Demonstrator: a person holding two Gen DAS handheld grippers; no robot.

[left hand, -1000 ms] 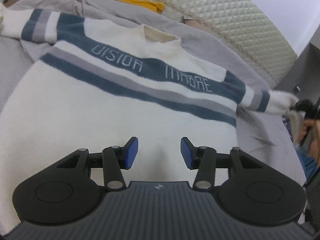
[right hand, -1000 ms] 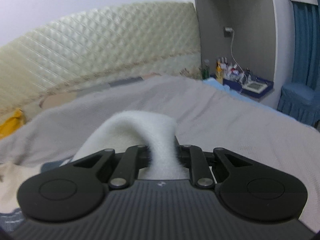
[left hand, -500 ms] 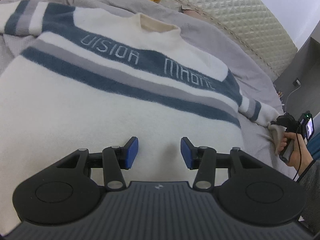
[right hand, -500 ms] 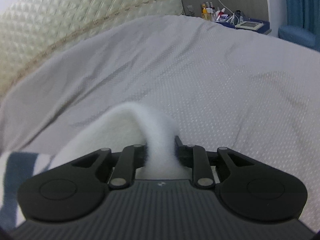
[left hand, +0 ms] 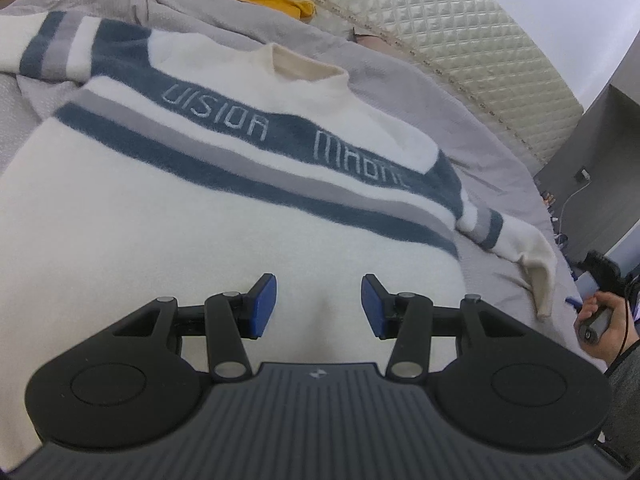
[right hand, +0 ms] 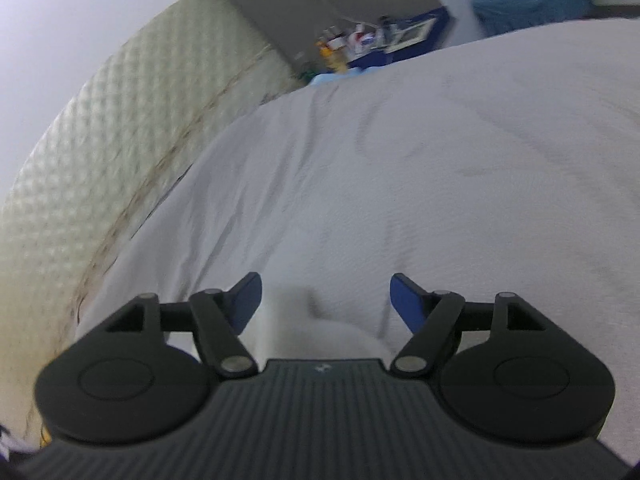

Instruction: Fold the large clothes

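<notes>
Black ribbed claw (left hand: 319, 306) with blue pads (left hand: 262, 306); grey sleeve (left hand: 624, 396).

Left wrist camera looks close over the sweater (left hand: 200, 220) toward the headboard (left hand: 460, 40); right faces bedspread (right hand: 440, 180); both share the headboard.

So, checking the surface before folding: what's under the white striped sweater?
A grey bedspread shows around the sweater. The patch directly beneath is covered.
</notes>
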